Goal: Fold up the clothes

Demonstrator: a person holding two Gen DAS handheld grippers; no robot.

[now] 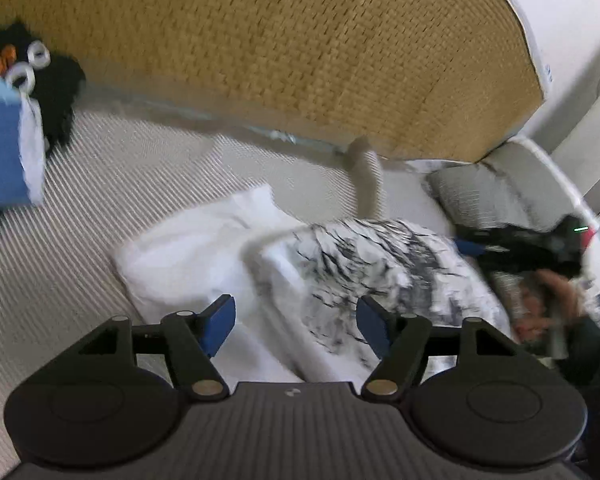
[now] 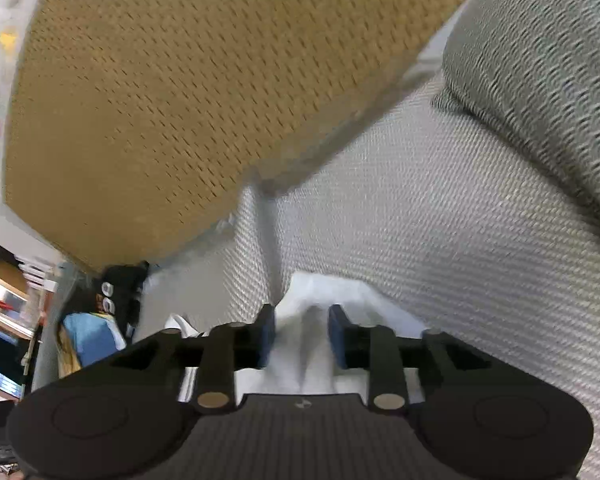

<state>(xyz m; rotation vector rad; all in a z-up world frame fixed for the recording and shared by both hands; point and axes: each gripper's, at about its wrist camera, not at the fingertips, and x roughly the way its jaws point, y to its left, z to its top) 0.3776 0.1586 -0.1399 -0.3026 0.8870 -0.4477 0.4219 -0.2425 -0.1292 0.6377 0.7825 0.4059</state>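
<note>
This is a home, a living room by the look of it; a sofa seat in pale ribbed grey weave fills the middle of the left wrist view, with a mustard woven back cushion across the top and a grey throw pillow at the upper right of the right wrist view; a heap of clothes lies at the left edge; wooden shelving shows blurred at the lower left.

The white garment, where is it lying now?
In the left wrist view, the white garment lies on the grey sofa seat, centre, before the open left tool, below the woven cushion.
</note>
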